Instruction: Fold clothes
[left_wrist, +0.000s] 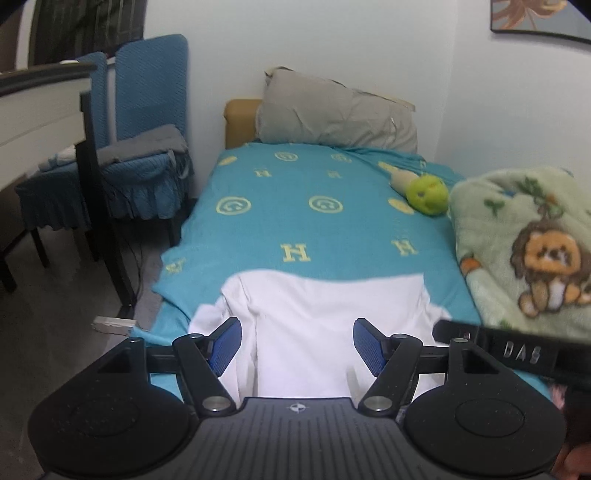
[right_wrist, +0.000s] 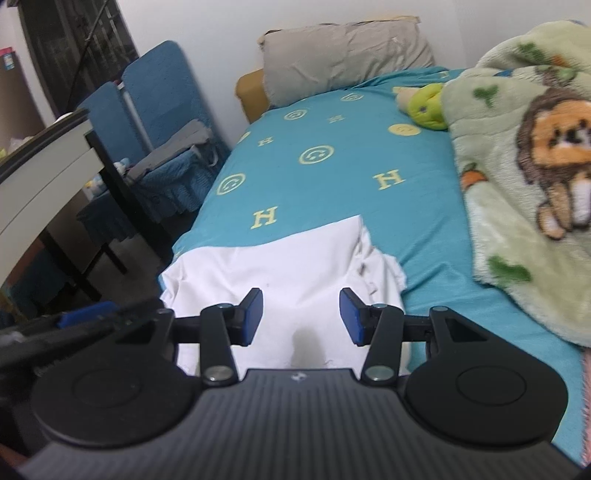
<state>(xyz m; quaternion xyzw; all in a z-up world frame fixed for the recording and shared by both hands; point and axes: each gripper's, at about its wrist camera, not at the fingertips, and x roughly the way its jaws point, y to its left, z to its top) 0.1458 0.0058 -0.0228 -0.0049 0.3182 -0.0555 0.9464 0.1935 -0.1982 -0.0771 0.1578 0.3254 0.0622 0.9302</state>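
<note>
- Left gripper spread wide, nothing between the fingers; white garment lies just ahead of and under it on the teal bedsheet.
- Right gripper likewise spread, empty, poised above the same garment, level with the left one.
- Garment sides look already turned in, far edge straight; a partly made fold or a finished one, can't tell which.
- Both tools point down the bed toward the grey pillow.
- Lion blanket right of the tools, clear of garment.
</note>
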